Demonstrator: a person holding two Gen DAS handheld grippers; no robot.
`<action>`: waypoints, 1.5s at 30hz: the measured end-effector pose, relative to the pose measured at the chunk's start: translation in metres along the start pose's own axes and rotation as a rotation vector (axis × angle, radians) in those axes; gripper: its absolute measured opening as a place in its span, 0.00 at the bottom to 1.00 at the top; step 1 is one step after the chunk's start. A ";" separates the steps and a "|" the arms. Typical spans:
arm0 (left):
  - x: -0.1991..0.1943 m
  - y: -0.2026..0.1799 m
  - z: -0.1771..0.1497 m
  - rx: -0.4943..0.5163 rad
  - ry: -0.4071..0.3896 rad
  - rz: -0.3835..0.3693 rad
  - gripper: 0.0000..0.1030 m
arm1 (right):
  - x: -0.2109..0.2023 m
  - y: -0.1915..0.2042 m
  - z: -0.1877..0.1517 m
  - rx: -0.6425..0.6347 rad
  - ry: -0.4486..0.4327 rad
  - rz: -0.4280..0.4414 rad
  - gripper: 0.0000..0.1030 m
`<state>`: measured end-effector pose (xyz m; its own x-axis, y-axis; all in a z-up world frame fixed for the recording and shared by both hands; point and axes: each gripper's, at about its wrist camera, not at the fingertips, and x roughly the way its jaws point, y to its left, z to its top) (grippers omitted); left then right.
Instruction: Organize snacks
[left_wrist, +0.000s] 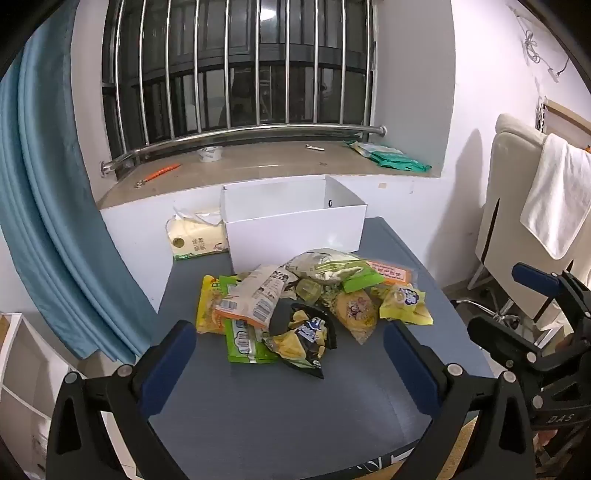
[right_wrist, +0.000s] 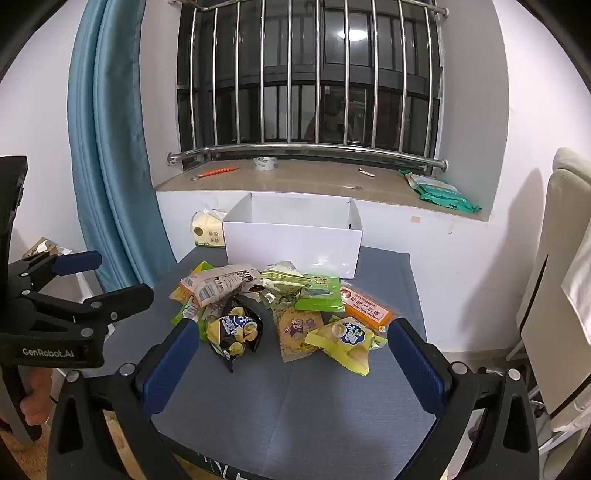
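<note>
A pile of several snack packets (left_wrist: 306, 299) lies on the grey table (left_wrist: 280, 406), with a black packet (left_wrist: 306, 336) nearest me; the pile also shows in the right wrist view (right_wrist: 280, 310). An open white box (left_wrist: 295, 221) stands behind the pile, seen too in the right wrist view (right_wrist: 293, 236). My left gripper (left_wrist: 290, 354) is open and empty just in front of the pile. My right gripper (right_wrist: 291, 352) is open and empty, level with the front of the pile. Each gripper shows at the edge of the other's view.
A tissue pack (left_wrist: 197, 236) sits left of the box. A stone windowsill (left_wrist: 258, 166) behind holds tape, a tool and green packets (left_wrist: 391, 157). A blue curtain (left_wrist: 55, 221) hangs left; a chair with a towel (left_wrist: 554, 195) stands right.
</note>
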<state>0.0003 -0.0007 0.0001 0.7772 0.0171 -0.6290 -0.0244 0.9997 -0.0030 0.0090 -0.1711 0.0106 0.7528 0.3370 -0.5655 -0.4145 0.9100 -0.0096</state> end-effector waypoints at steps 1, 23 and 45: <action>0.000 0.000 0.000 0.004 -0.003 -0.003 1.00 | 0.000 0.000 0.000 0.003 -0.001 0.001 1.00; 0.002 -0.002 0.001 0.013 -0.012 -0.004 1.00 | 0.002 -0.002 -0.003 0.002 0.007 -0.002 1.00; 0.000 -0.002 0.001 0.010 -0.016 -0.042 1.00 | 0.004 -0.003 -0.005 0.006 0.012 -0.001 1.00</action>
<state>0.0007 -0.0024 0.0012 0.7877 -0.0250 -0.6155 0.0149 0.9997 -0.0216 0.0103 -0.1735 0.0040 0.7467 0.3332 -0.5757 -0.4110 0.9116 -0.0055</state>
